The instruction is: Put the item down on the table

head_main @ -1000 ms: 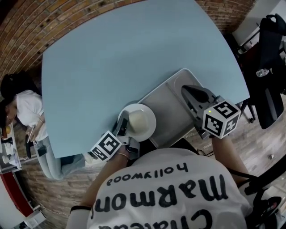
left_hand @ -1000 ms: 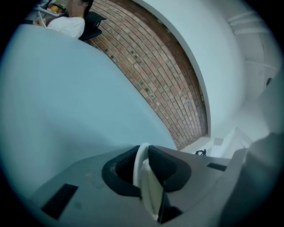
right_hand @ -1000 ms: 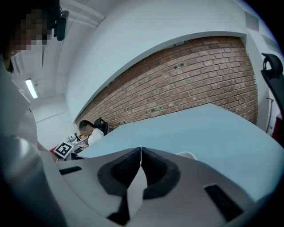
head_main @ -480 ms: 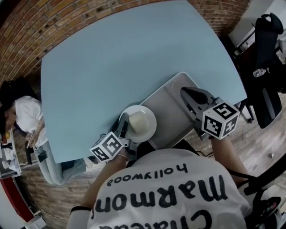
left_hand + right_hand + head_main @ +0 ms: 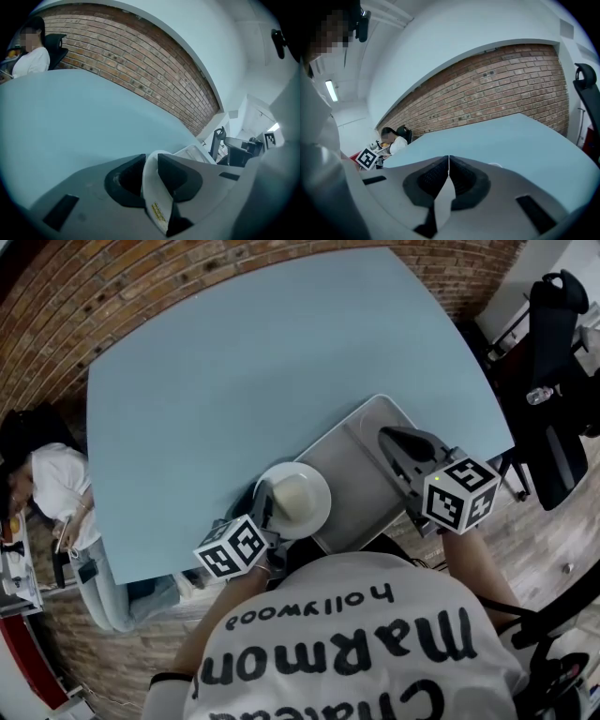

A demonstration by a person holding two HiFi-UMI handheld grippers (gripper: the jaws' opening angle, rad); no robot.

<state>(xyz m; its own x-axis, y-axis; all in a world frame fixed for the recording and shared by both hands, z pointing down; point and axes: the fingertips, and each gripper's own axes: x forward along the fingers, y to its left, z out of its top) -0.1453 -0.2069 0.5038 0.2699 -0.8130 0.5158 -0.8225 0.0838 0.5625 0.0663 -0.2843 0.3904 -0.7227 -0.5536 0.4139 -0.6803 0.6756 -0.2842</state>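
Observation:
A white plate (image 5: 298, 501) sits over the near edge of the light blue table (image 5: 262, 362), overlapping the left corner of a grey tray (image 5: 352, 465). My left gripper (image 5: 262, 509) is shut on the plate's left rim; in the left gripper view the white rim (image 5: 154, 187) stands pinched in the left gripper (image 5: 151, 161). My right gripper (image 5: 398, 442) is shut on the tray's right edge, and the thin grey tray edge (image 5: 443, 201) shows in the right gripper (image 5: 449, 161). Whether the tray rests on the table or hangs just above it is unclear.
A person in white (image 5: 47, 474) sits at the table's left side. A black chair (image 5: 553, 315) stands off the table's right corner. Brick paving lies beyond the far edge. My own white shirt hides the table's near edge below the plate.
The left gripper's marker cube has shifted slightly to the right. The plate and tray stay in nearly the same place, both still held.

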